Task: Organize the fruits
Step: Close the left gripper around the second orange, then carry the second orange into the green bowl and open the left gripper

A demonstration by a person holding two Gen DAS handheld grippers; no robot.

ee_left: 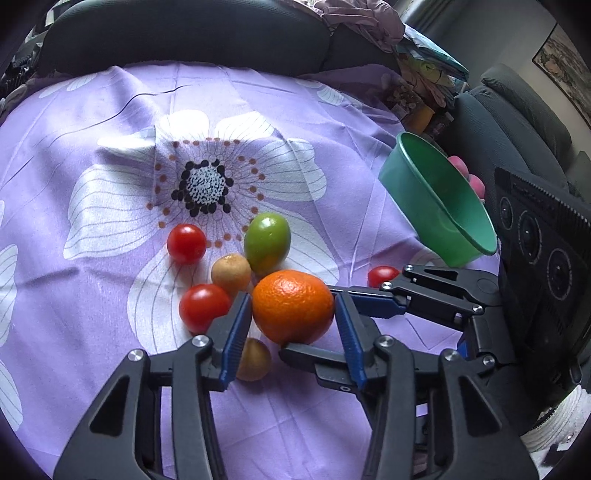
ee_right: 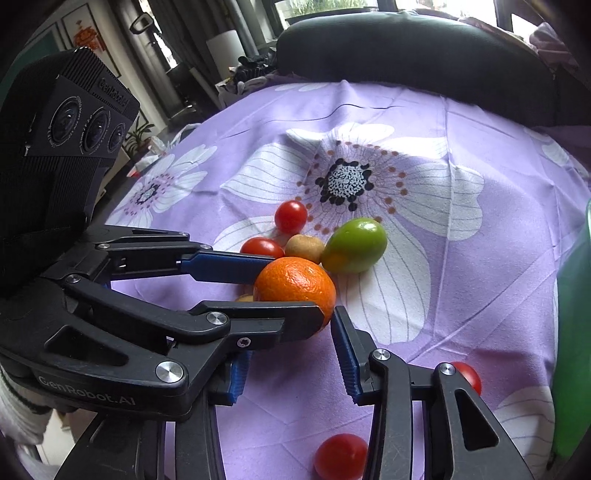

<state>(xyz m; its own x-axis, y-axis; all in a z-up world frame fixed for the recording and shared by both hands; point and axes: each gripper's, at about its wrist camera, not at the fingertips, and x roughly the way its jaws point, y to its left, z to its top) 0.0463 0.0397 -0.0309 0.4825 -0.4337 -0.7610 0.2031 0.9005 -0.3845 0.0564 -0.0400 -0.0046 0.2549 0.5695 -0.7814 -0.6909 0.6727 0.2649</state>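
Note:
An orange (ee_left: pixel 293 306) lies on the purple flowered cloth (ee_left: pixel 110 155) among several red tomatoes (ee_left: pixel 186 243), a green fruit (ee_left: pixel 267 242) and two small brown fruits (ee_left: pixel 231 273). My left gripper (ee_left: pixel 293 321) has its blue pads on both sides of the orange, touching it; it also shows in the right wrist view (ee_right: pixel 291 291). My right gripper (ee_right: pixel 291 369) is open and empty just in front of the orange (ee_right: pixel 295 286). A green bowl (ee_left: pixel 439 199) is held tilted in fingers at the right.
Two tomatoes (ee_right: pixel 341 456) lie near my right gripper. A dark chair back (ee_left: pixel 184 33) stands behind the table. Clutter (ee_left: pixel 417 85) sits at the far right edge.

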